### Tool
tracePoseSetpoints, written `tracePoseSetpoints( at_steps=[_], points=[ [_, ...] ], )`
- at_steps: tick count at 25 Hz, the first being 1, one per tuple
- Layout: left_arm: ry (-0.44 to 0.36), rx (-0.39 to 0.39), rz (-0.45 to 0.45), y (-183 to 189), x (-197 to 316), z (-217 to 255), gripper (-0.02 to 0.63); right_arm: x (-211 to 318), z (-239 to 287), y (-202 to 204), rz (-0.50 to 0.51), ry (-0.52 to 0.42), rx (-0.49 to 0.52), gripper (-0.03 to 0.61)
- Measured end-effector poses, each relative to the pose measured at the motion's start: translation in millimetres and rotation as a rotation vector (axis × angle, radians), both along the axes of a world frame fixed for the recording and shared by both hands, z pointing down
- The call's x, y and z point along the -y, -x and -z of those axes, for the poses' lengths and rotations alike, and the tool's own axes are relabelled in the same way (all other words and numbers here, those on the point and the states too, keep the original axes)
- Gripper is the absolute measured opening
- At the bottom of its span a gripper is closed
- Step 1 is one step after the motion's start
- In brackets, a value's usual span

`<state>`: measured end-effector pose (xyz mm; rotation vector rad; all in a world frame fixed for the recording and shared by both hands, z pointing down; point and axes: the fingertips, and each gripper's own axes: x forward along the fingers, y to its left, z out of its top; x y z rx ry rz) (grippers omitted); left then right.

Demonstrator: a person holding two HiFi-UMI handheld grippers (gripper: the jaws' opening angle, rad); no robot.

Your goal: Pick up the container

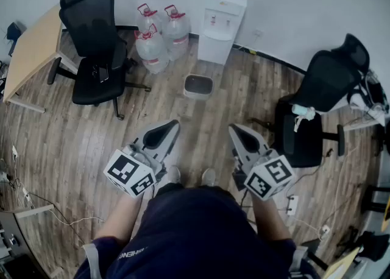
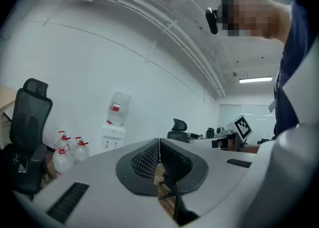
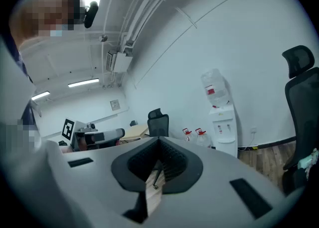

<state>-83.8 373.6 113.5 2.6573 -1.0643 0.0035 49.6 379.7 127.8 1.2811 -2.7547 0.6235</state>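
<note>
Grey jaws meet tip to tip on both the left gripper [image 1: 173, 125] and the right gripper [image 1: 235, 129]; neither holds anything. Both hang in front of the person, well above the wood floor [image 1: 73, 131]. Container [image 1: 198, 86]: low, dark-rimmed tub on the floor further out, just short of the dispenser [image 1: 220, 19], untouched. Judgement: the step is the approach. Open one pair of jaws first, crouch, come down over a side wall, close on the rim. Writing: red labels on the bottles [image 1: 159, 37] too small to read.
</note>
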Motion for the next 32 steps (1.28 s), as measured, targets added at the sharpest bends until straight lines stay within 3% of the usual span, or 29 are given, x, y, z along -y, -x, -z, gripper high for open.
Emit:
tracePoseSetpoints(
  at_steps=[11, 18, 26, 32],
  points=[
    [0.028, 0.005, 0.015, -18, 4, -14, 0.026, 2, -7, -19, 0.023, -0.01, -0.035, 0.015],
    [0.084, 0.023, 0.046, -36, 1, -38, 0.026, -4, -31, -56, 0.038, 0.044, -0.048, 0.015],
    [0.069, 0.061, 0.057, -77, -8, -34, 0.026, -10, -32, -114, 0.022, 0.025, -0.015, 0.015],
    [0.074, 0.073, 0.073, -95, -1, -36, 0.026, 1, -34, -134, 0.024, 0.023, 0.005, 0.015]
  ],
)
